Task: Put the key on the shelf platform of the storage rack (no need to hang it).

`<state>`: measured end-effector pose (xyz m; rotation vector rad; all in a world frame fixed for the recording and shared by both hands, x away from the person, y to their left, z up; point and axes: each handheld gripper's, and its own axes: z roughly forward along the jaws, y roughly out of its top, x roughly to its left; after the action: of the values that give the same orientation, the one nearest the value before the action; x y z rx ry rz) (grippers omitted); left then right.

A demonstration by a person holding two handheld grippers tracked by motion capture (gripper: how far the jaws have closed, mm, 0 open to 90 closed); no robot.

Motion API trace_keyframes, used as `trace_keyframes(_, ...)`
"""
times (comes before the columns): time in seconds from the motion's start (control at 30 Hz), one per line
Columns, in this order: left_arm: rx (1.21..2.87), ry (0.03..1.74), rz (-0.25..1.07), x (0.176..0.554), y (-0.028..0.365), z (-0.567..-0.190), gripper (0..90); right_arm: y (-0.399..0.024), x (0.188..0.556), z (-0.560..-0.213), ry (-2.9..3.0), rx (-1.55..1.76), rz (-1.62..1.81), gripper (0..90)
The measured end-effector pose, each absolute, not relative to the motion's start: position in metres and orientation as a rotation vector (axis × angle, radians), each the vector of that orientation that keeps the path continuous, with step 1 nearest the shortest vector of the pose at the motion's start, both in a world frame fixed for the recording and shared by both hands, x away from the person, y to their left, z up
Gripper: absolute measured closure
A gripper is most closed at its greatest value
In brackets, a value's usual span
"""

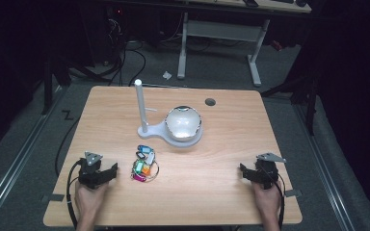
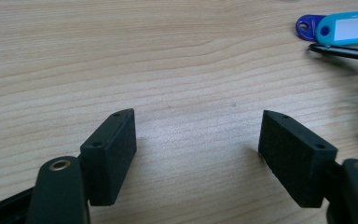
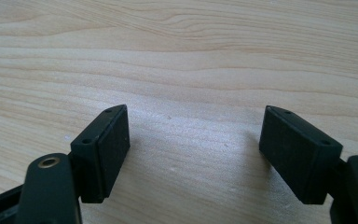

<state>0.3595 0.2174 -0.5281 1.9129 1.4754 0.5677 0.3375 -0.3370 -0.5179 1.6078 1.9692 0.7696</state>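
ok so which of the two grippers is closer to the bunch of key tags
The left gripper. It sits just beside the bunch of key tags, whose blue tags show at the edge of its own view, while the right gripper rests far across the table.

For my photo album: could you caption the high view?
Two open grippers, left and right, rest on a table near key tags.

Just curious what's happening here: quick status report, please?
Left gripper open, resting on table. Right gripper open, holding nothing. Bunch of key tags lies untouched beside left gripper. Nothing between them.
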Motion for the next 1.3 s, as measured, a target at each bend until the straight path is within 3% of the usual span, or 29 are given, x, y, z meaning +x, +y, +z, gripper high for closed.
trace_keyframes(0.67, 1.862, 1.436, 0.487, 0.346, 0.220, -0.516, 31.1, -0.337, 0.337, -0.518, 1.966, 1.614, 0.769, 24.7)
trace_keyframes(1.3, 1.950, 1.263, 0.437, 0.344, 0.176, -0.489, 30.6, -0.337, 0.337, -0.518, 1.968, 1.610, 0.769, 24.7)
